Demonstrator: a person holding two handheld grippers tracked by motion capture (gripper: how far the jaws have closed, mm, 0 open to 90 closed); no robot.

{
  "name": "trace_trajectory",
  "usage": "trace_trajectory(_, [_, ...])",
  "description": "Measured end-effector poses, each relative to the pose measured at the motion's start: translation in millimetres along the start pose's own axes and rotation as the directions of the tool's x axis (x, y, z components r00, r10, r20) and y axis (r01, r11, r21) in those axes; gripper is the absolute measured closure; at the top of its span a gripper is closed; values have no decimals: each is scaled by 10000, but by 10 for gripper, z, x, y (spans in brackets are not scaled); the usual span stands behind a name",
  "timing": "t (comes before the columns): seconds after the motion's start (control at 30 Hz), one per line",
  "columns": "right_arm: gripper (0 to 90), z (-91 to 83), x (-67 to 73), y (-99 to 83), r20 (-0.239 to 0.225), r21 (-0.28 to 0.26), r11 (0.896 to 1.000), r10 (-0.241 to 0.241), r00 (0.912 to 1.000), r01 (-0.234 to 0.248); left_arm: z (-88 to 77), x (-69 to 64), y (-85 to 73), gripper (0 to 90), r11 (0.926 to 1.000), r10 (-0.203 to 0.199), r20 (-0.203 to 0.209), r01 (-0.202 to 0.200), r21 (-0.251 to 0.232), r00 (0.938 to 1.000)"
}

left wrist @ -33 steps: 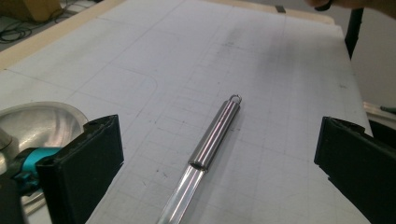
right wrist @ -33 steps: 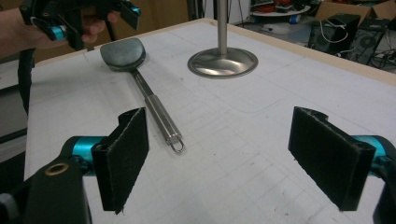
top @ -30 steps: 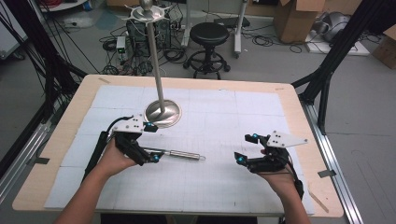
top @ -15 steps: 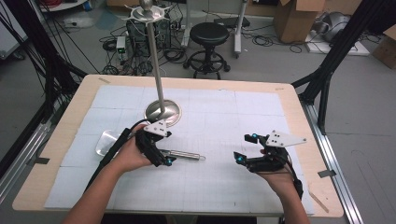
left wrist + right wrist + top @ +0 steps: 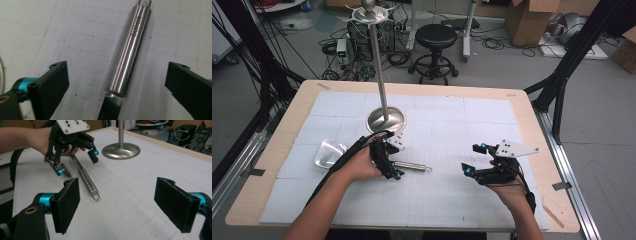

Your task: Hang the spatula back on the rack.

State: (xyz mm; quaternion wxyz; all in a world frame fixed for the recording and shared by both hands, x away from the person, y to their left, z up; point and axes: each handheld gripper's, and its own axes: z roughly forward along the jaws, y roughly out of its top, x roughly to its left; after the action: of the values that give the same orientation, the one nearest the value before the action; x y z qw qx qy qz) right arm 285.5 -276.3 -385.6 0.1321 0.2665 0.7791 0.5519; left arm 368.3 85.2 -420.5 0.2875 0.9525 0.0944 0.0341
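A steel utensil lies flat on the white mat, its shiny blade [image 5: 329, 152] to the left and its round handle [image 5: 413, 166] pointing right, ending in a wire loop. My left gripper [image 5: 391, 161] hangs just over the handle's near end, open, one jaw on each side. In the left gripper view the handle [image 5: 128, 50] runs up between the spread jaws of the left gripper [image 5: 116, 82], touching neither. My right gripper [image 5: 472, 160] rests open at the right with nothing in it. From the right gripper [image 5: 117, 205] I see the left gripper [image 5: 76, 162] and the handle [image 5: 86, 180].
A tall metal stand with a round base [image 5: 385, 120] and a thin pole [image 5: 377, 60] rises just behind the left gripper. The wooden table edge [image 5: 542, 125] frames the mat. A stool [image 5: 436, 37] and cables sit on the floor beyond.
My left hand slid right along the utensil, uncovering the blade, and now straddles the handle. The right gripper has stayed put.
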Motion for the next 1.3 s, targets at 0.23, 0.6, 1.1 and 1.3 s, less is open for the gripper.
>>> trace_trajectory(0.23, [203, 24, -7, -15, 37, 103, 9999, -9, 10000, 9, 75, 13, 74, 312, 9967, 180, 122, -189, 785, 9998])
trace_trajectory(0.6, [218, 45, 5, -32, 18, 228, 9997, 55, 10000, -55, 47, -31, 92, 451, 9953, 181, 288, -207, 945, 9994])
trace_trajectory(1.1, [229, 36, -5, -43, -62, -31, 9991, 419, 9991, -420, 40, -119, 136, 587, 9906, 456, 70, -461, 1291, 9989])
trace_trajectory(1.3, [229, 35, -6, -44, -42, -23, 9992, 396, 9992, -396, 38, -146, 149, 640, 9870, 876, 201, -895, 1336, 9960])
